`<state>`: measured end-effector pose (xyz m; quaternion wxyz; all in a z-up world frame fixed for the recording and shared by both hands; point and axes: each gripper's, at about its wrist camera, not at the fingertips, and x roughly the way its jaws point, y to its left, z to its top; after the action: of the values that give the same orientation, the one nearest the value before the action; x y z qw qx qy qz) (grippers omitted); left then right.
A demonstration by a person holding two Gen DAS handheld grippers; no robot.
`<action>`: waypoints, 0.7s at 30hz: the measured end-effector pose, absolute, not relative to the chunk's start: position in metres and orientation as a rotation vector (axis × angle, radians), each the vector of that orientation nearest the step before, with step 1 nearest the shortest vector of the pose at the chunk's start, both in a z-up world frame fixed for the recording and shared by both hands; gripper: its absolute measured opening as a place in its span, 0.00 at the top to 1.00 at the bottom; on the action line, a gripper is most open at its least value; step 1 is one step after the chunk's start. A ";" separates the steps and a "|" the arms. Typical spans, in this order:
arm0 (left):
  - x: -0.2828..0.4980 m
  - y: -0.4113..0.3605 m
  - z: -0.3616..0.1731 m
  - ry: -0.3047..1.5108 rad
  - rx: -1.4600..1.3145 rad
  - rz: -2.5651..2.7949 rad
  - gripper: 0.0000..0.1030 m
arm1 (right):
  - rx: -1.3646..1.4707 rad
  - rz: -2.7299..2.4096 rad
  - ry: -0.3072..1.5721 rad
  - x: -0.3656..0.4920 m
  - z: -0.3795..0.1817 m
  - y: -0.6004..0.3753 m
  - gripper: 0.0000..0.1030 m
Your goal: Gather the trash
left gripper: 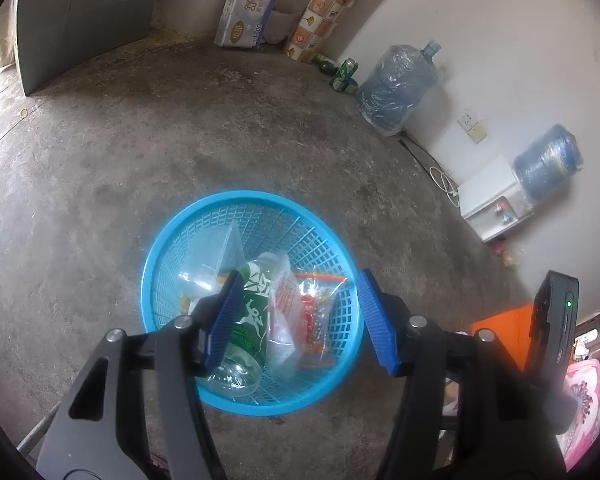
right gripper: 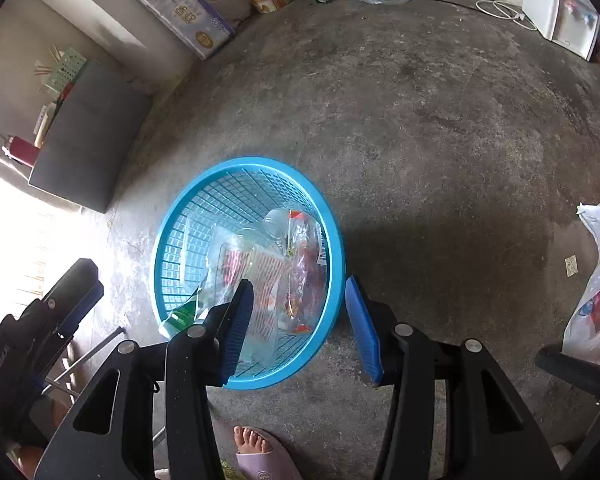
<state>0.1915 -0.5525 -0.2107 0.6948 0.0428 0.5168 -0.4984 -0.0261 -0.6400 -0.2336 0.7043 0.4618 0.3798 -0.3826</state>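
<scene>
Both tools are seen parted above the blue basket (left gripper: 204,236) on the concrete floor, at lower centre of each view. Nothing is gripped by the left tool (left gripper: 298,322) or the right tool (right gripper: 300,328). A green-labelled bottle (left gripper: 252,312) and clear plastic bags (right gripper: 260,276) lie inside the basket, partly hidden behind the blue pads (left gripper: 224,316); the other contents are hard to make out.

Home room, concrete floor (left gripper: 180,128), water jugs (left gripper: 396,88), tissue pack (left gripper: 252,4)

Black 2-finger grippers (left gripper: 298,320) — ribbed blue pads (right gripper: 360,328), silver screws
</scene>
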 end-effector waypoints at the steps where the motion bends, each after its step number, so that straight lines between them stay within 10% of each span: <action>1: 0.193 -0.552 -0.207 1.151 0.083 -1.108 0.46 | 1.024 -0.844 0.842 -0.027 -0.232 -0.636 0.54; 14: 0.171 -0.524 -0.151 1.076 0.117 -1.193 0.40 | 1.006 -0.793 0.797 -0.038 -0.190 -0.590 0.62; 21: 0.117 -0.463 -0.070 0.960 0.136 -1.332 0.26 | 0.790 -0.797 0.774 -0.054 -0.117 -0.538 0.35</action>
<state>0.1173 -0.4633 -0.0695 0.6794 0.0606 0.4274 -0.5934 -0.0544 -0.5383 -0.1168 0.7766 0.3651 0.3579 -0.3682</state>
